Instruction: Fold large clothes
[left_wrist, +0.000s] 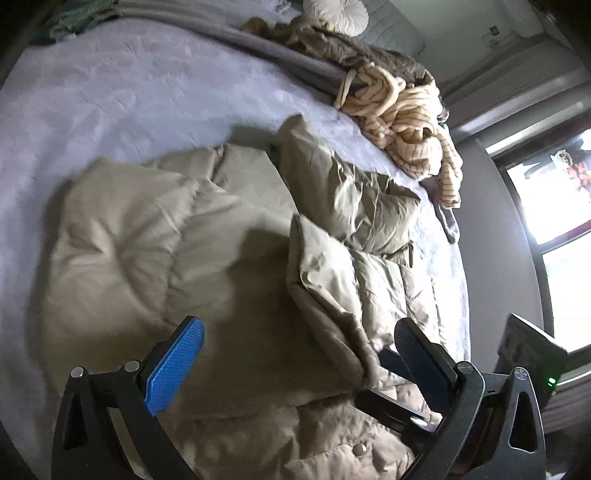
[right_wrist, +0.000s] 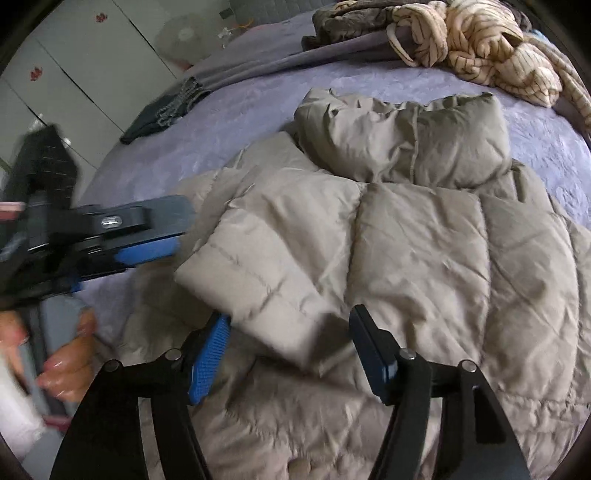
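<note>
Left gripper (left_wrist: 299, 350): blue-padded fingers stand wide apart with nothing between the pads; a raised fold of the beige quilted puffer jacket (left_wrist: 177, 236) lies just inside the right-hand finger, apparently not pinched. The jacket lies spread on the lavender textured bedspread (left_wrist: 110, 92), ahead of and under both fingertips. It appears laid flat so panels can be turned inward, and this gripper looks posed to take the fold's edge.

Right gripper (right_wrist: 290, 347): fingers likewise apart, holding nothing. A folded-over sleeve end sits directly ahead, between the tips, touching or nearly touching the left finger; contact cannot be confirmed. The hood lies beyond the fingertips.

Edges and room: bare bedspread lies ahead of and to the left of the left gripper, giving ample space. Beyond the right gripper's fingertips, the cream striped crumpled garment (right_wrist: 491, 48) sits near the far bed edge, well apart from the jacket. The dark folded cloth (right_wrist: 162, 114) lies far left, clear of the work.
</note>
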